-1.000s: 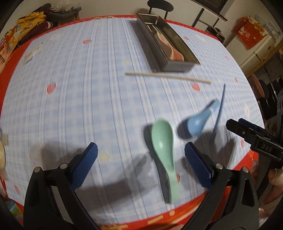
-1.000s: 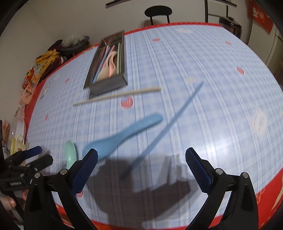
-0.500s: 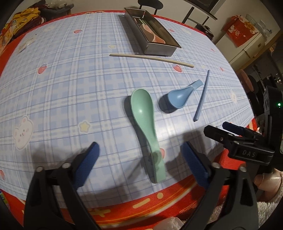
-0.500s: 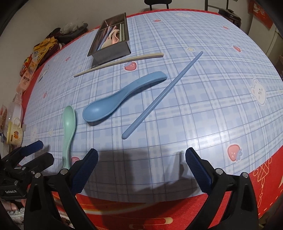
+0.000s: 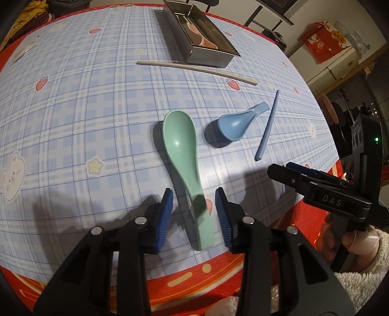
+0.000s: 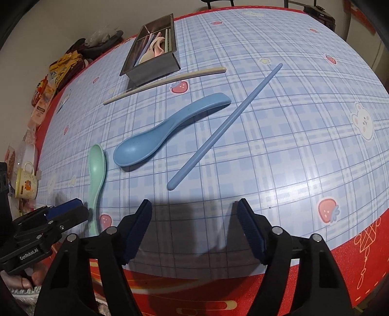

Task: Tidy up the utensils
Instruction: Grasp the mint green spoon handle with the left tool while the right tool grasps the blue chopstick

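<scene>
Left tool (image 5: pixel 194 214) astride green spoon (image 5: pixel 185 155) handle

shiny metal tray (image 5: pixel 209 57), glossy tablecloth (image 5: pixel 97 109)

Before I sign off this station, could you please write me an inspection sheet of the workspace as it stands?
Surface: table under a blue checked cloth with a red border.
Job's things: green spoon, blue spoon, blue chopstick and beige chopstick lie loose; metal tray already holds utensils.
Clutter: yellow mug and snack packets at the table's edge.
Grippers: left gripper has just been closing, its pads astride the green spoon's handle with gaps showing; right gripper has also been closing, with nothing between its pads.
Cables: nothing seen.
Surroundings: chair, red box.
</scene>
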